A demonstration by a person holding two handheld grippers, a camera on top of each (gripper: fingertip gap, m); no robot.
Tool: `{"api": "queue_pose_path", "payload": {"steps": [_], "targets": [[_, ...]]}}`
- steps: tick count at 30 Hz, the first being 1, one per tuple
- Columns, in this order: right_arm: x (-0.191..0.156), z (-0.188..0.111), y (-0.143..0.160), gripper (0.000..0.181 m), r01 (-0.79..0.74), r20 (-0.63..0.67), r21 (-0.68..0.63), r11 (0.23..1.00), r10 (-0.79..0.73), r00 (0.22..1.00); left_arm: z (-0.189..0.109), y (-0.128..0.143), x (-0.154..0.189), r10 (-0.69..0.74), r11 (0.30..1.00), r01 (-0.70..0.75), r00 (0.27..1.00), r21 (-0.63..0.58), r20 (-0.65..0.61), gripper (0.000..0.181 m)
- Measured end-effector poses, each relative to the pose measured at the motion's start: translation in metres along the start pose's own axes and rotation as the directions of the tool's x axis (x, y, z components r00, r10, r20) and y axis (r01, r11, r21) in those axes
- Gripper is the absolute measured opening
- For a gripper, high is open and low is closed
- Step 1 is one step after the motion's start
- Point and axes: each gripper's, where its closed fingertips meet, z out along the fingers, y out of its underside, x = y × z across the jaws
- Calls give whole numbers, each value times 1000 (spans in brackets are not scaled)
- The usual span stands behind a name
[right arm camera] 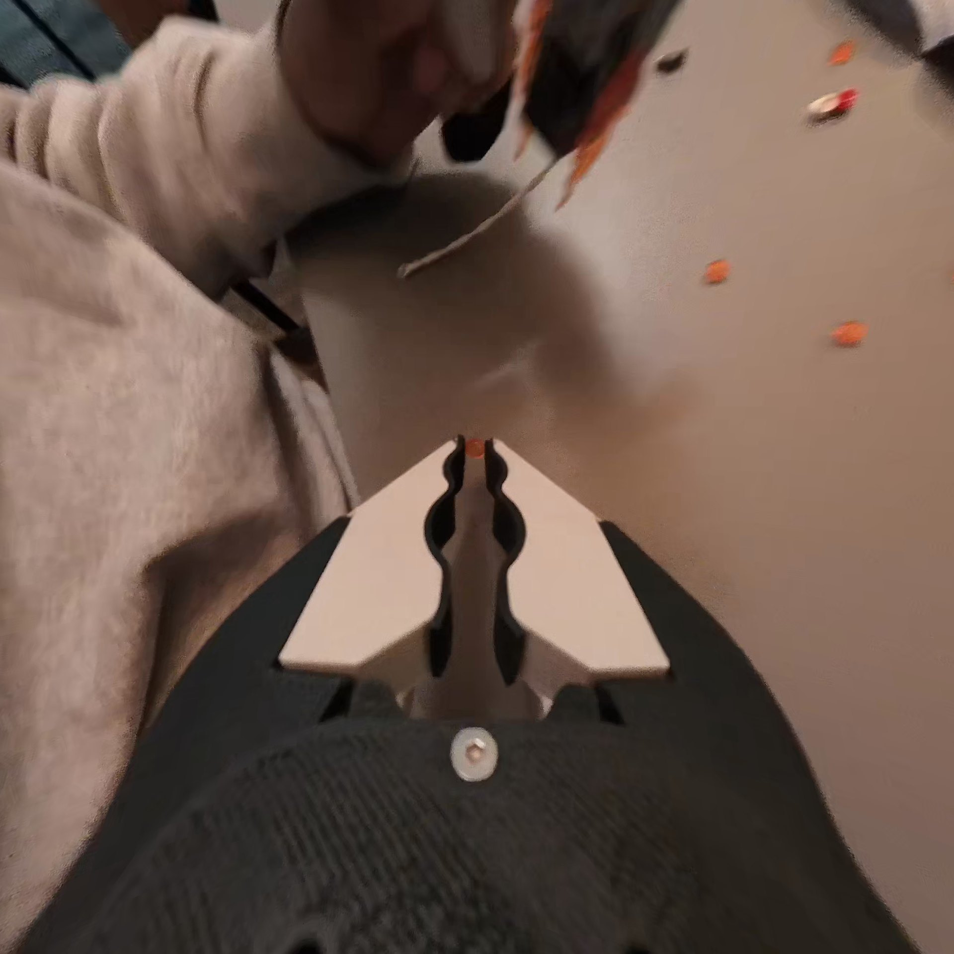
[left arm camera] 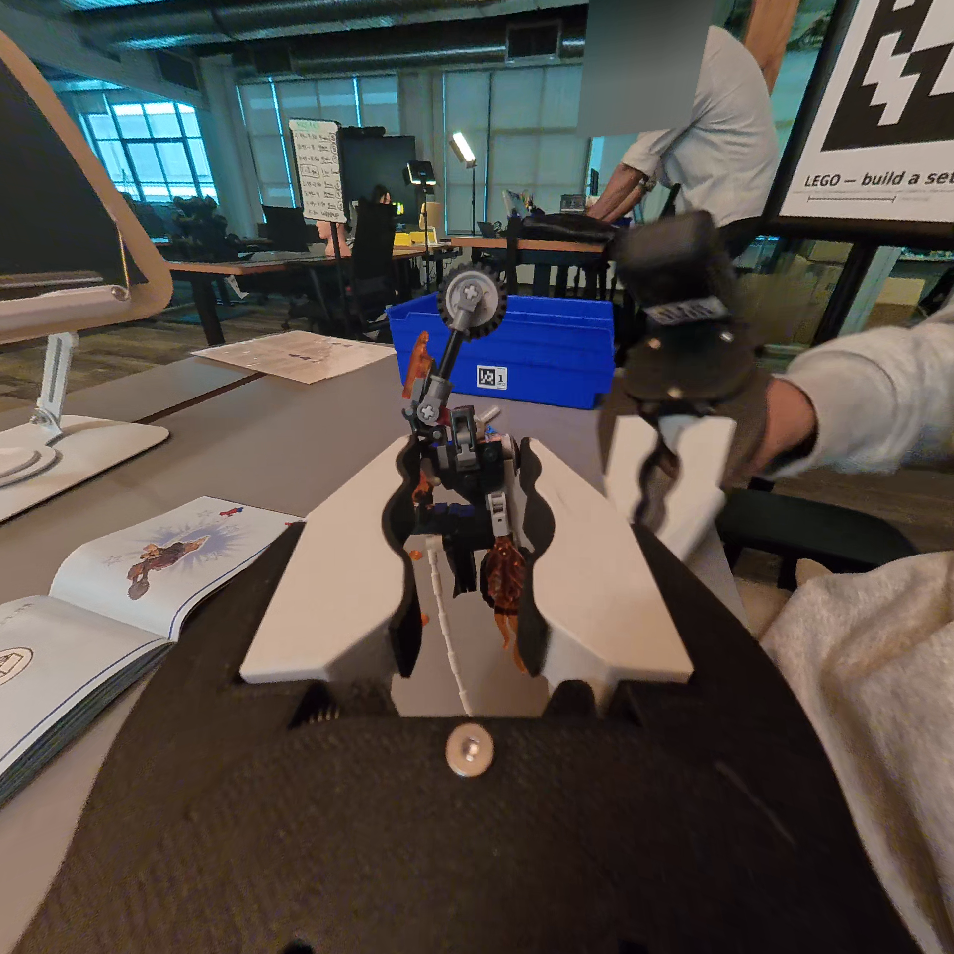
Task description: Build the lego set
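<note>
My left gripper [left arm camera: 464, 449] is shut on a black and grey lego motorbike model [left arm camera: 464, 464] with orange flame parts and holds it above the table. A spoked grey wheel [left arm camera: 470, 300] stands up on a black arm, and a white chain [left arm camera: 448, 635] hangs from the model. My right gripper [right arm camera: 474, 445] is shut on a small orange round piece [right arm camera: 475, 447] at its tips, pointing down at the table. The right gripper also shows in the left wrist view [left arm camera: 666, 495], blurred, to the right of the model. The model shows blurred at the top of the right wrist view [right arm camera: 573, 88].
An open instruction booklet [left arm camera: 129, 578] lies at left. A blue bin [left arm camera: 521, 346] stands behind the model, a sheet of paper [left arm camera: 294, 356] left of it. Small orange pieces [right arm camera: 716, 271] and a red-silver part [right arm camera: 831, 106] lie on the table. A person's sleeves are near both grippers. The grippers' ends are close to 15 cm from one another.
</note>
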Motion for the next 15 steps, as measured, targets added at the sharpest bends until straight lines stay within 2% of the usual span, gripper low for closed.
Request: {"api": "queue_pose_path", "payload": {"steps": [6,9,15], "targets": [[-32,12,32,5,194,-156,-67,979,-203,967,1,2,1,2,1000,-2,1000,-10,-4,36],[-35,11,36,7,206,-190,-70,976,-216,958,2,3,1,10,1000,-10,1000,-19,-1,36],[-38,7,35,22,214,-173,-26,977,-215,961,2,5,1,13,999,-13,1000,-29,2,36]]}}
